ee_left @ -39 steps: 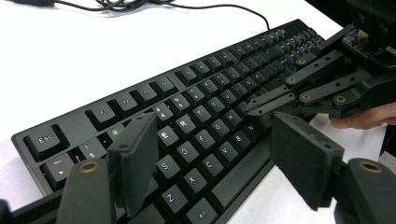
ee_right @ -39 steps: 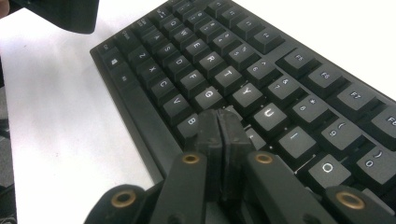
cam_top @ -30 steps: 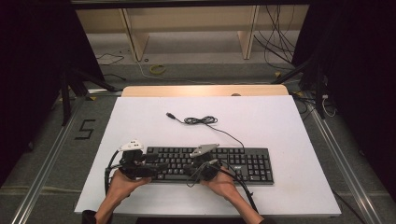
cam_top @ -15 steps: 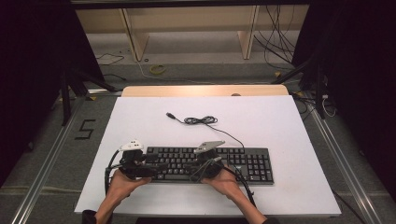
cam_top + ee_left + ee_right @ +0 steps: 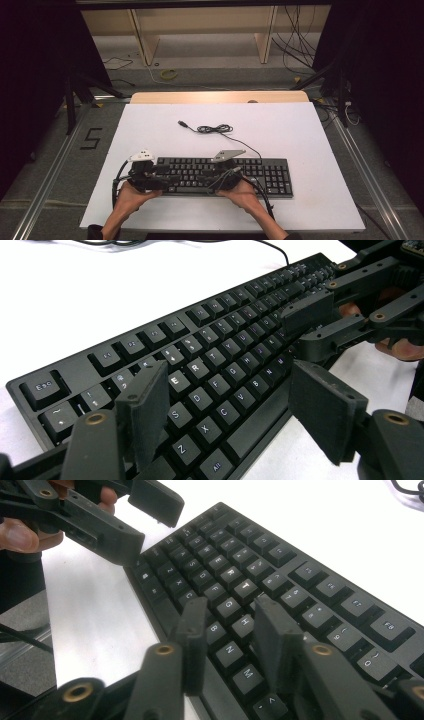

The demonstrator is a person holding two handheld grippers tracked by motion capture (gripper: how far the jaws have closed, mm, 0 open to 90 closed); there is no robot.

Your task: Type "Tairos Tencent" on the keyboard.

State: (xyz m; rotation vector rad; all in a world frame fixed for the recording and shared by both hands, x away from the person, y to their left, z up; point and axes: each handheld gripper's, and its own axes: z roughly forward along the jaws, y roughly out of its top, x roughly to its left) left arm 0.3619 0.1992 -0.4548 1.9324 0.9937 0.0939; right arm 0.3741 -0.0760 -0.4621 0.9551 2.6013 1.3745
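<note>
One black full-size plastic keyboard [image 5: 220, 176] with a thin black cable [image 5: 215, 129], lower centre on the white tabletop [image 5: 310, 140]. Two hand-held black grippers: left gripper [image 5: 225, 415] gapes wide over the Z–B keys, right gripper [image 5: 227, 630] narrow, jaws just been opening over G/H/B/N, nothing clamped. Otherwise unchanged from before. Floor marking "5" [image 5: 91, 138] at left.

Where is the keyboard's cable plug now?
In the high view, the plug lies on the white table, behind the keyboard, left of the coiled cable.
</note>
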